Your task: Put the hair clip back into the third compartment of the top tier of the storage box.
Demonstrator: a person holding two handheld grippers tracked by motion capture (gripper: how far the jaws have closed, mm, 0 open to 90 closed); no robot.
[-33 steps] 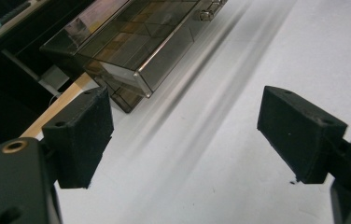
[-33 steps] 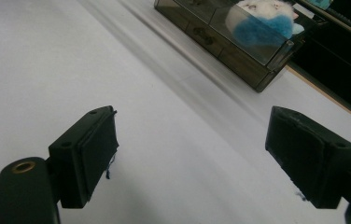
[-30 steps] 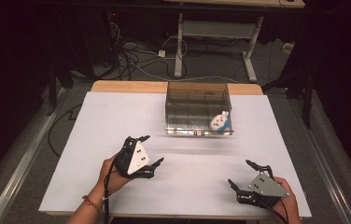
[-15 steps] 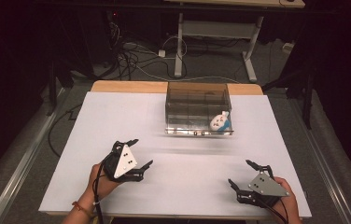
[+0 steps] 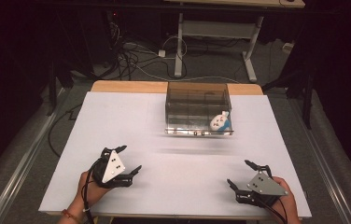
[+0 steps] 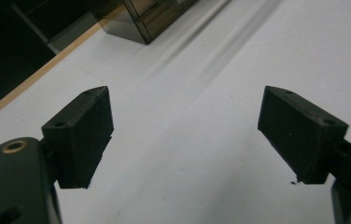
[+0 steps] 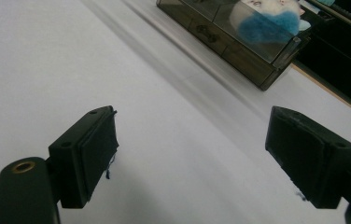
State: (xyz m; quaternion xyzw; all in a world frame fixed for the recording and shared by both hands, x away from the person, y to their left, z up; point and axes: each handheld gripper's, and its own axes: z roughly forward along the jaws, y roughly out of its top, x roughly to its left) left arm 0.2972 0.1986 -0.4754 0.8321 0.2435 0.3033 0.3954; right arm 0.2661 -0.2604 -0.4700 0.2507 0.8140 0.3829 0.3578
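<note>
A smoky clear plastic box [image 5: 197, 108] stands on the white table [image 5: 173, 140], past its middle. Inside its right front corner lies a white and blue plush toy [image 5: 220, 122], which the right gripper view shows through the box wall as plush toy [image 7: 267, 18]. My left gripper [image 5: 127, 161] rests open near the front left, held by a hand, jaws wide apart over bare table [image 6: 187, 140]. My right gripper [image 5: 242, 173] sits open near the front right edge, nothing between its fingers [image 7: 89, 149]. The box corner [image 6: 150, 23] is far ahead in the left gripper view.
A wooden strip [image 5: 127, 86] borders the table's far edge. Beyond it are a desk frame [image 5: 215, 32] and cables [image 5: 131, 56] on the dark floor. Metal rails [image 5: 19, 158] run along both sides of the table.
My left gripper has drawn back toward the front edge and a little to the left. The right gripper has stayed put.
</note>
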